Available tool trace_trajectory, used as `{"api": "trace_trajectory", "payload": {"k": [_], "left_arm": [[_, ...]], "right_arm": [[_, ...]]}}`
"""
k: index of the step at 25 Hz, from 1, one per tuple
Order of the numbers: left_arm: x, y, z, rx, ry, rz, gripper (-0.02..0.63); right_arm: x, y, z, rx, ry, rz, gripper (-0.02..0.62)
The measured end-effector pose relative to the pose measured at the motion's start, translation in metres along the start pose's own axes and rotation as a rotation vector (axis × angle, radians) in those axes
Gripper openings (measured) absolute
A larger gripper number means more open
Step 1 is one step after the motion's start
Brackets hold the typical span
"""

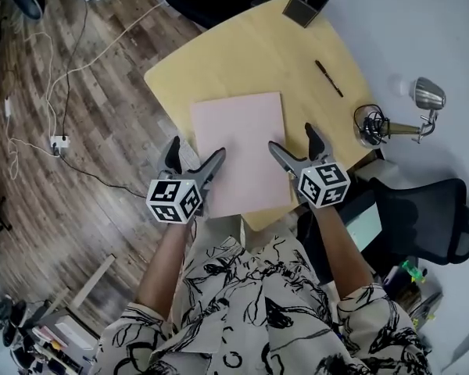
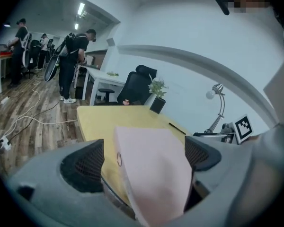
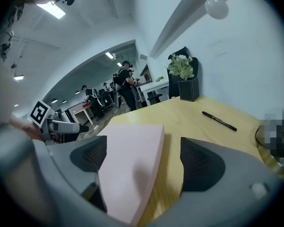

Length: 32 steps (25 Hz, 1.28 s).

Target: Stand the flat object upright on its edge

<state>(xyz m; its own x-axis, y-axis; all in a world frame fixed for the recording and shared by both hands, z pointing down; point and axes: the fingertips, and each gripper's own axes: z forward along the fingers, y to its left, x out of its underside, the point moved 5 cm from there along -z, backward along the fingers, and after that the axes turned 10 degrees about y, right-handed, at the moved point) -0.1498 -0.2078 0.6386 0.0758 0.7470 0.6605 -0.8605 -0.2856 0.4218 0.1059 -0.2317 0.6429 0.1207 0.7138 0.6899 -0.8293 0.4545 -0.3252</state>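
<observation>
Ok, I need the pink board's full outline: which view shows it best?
The head view: the flat pink rectangular board shows all four edges on the yellow table. Each gripper view shows only one near corner, foreshortened.

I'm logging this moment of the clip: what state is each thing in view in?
Pink board: lying flat on the table, near left corner overhanging.
Left gripper: open, jaws either side of the board.
Right gripper: open, jaws either side of the board.
Pen: lying flat, apart from the board.
Potted plant: upright.
</observation>
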Motion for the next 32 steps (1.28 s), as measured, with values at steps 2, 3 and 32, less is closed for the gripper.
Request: {"api": "trace_trajectory", "payload": {"k": [2, 3, 32], "left_arm": [[0.007, 0.002, 0.010, 0.009, 0.037, -0.012, 0.521], [0.010, 0.004, 0.014, 0.010, 0.051, -0.015, 0.521], [0.026, 0.023, 0.071, -0.052, 0.189, -0.160, 0.410]], "right_arm": [[0.005, -0.001, 0.006, -0.005, 0.026, 0.010, 0.480], [0.007, -0.003, 0.009, -0.009, 0.038, 0.019, 0.480], [0.021, -0.009, 0.082, -0.123, 0.178, 0.220, 0.405]]}}
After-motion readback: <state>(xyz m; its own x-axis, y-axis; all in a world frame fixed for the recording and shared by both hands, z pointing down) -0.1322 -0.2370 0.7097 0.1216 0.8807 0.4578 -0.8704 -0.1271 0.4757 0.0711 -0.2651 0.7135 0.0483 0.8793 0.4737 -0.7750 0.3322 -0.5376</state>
